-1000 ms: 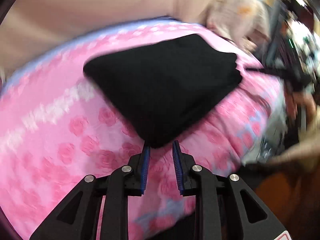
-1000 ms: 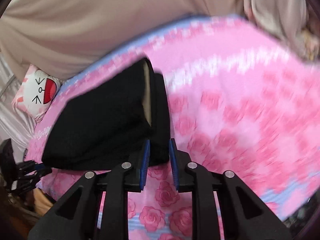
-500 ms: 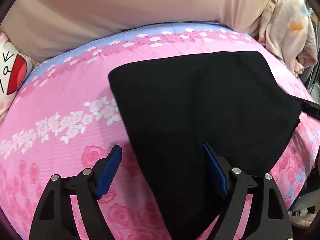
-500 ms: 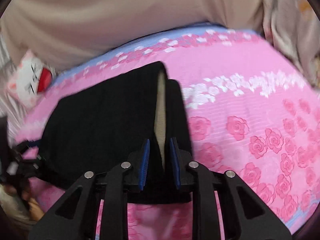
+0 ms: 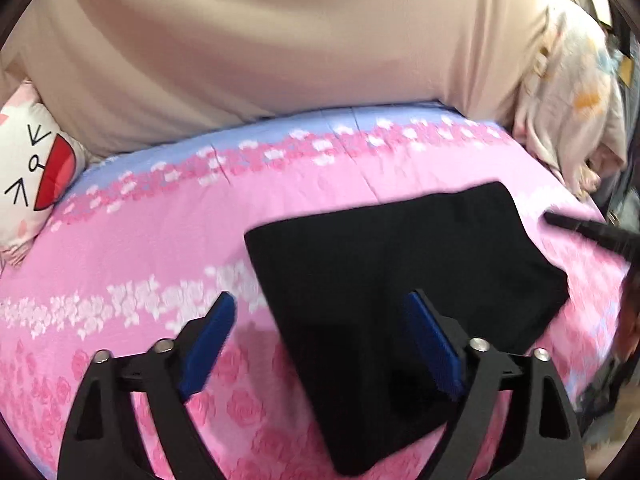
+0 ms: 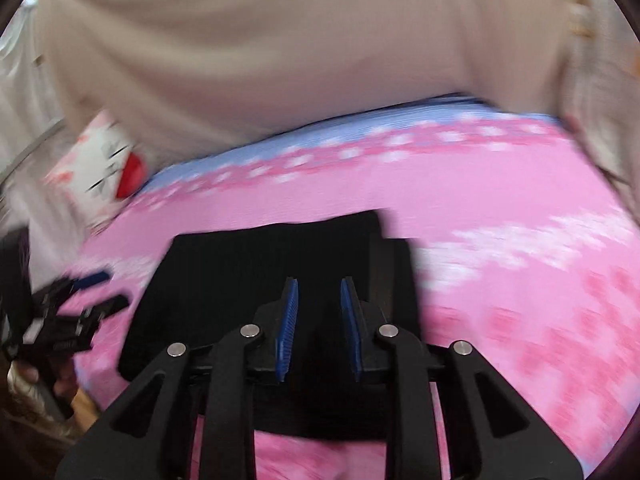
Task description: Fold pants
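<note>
The black folded pants [image 5: 380, 280] lie flat on the pink rose bedsheet [image 5: 160, 240]. My left gripper [image 5: 320, 300] hovers over their left edge with its jaws wide and still opening. Its right pad is over the cloth, its left pad over the sheet, and nothing is pinched. My right gripper [image 6: 319, 284] hangs above the right half of the pants [image 6: 240, 272], its blue pads a narrow gap apart, with no cloth seen gripped. One of its fingers [image 5: 580, 232] shows just off the pants' right edge. The left gripper [image 6: 110, 290] appears beyond their left edge.
A white cat-face pillow [image 5: 28, 176] lies at the far left of the bed. A beige drape [image 5: 280, 40] hangs behind the bed. Pale floral cloth [image 5: 568, 92] is heaped at the far right corner. The sheet [image 6: 520, 200] stretches bare to the right of the pants.
My left gripper let go of the pants' near corner, opened wide and drew back. The right gripper kept its narrow gap and shifted left, so the pants' fold now lies right of its pads.
</note>
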